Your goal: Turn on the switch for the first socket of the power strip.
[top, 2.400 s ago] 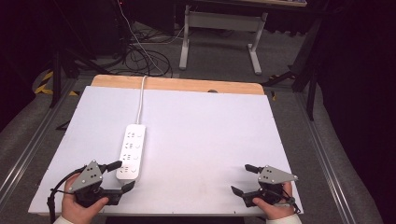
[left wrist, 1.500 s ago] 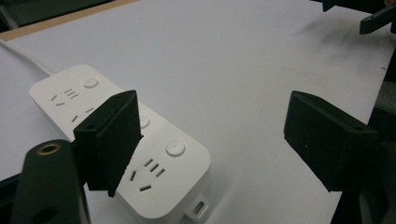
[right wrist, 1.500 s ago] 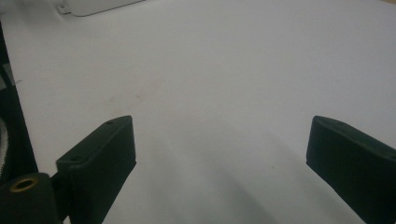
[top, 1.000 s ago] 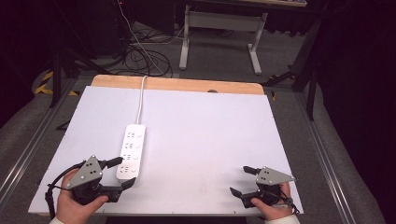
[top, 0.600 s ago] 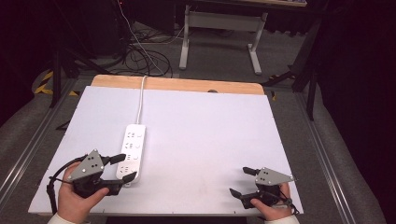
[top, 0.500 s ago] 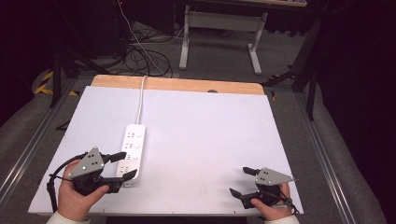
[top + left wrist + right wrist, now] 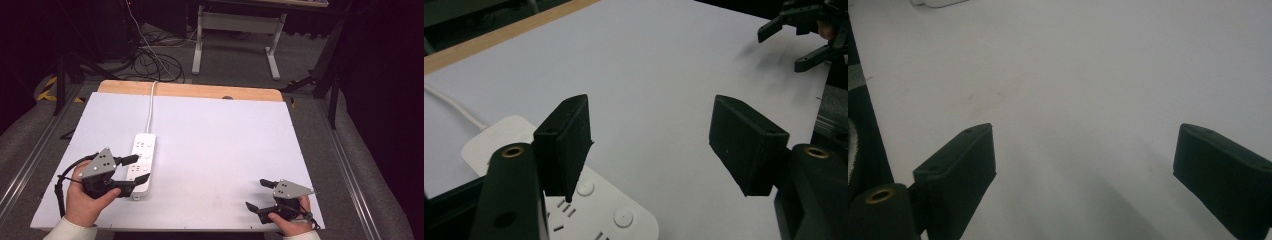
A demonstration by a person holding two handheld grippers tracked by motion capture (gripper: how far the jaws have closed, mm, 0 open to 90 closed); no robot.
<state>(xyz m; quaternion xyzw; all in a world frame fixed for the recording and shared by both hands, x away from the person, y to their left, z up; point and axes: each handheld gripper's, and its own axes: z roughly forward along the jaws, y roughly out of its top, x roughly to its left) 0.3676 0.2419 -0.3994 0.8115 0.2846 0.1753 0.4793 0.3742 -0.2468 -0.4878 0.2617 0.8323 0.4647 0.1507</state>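
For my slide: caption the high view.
Left gripper open over a white power strip; right gripper open at the table's near edge.

the left gripper is hovering with parted jaws over the white power strip on the surface; the right gripper is sitting open near the front edge.

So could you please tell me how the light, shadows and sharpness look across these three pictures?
High view: white table evenly lit, surroundings dark, fairly sharp. Left gripper view: power strip sharp, the farther right gripper blurred, casting a soft shadow. Right gripper view: soft, with a broad grey shadow on the table between the open jaws.
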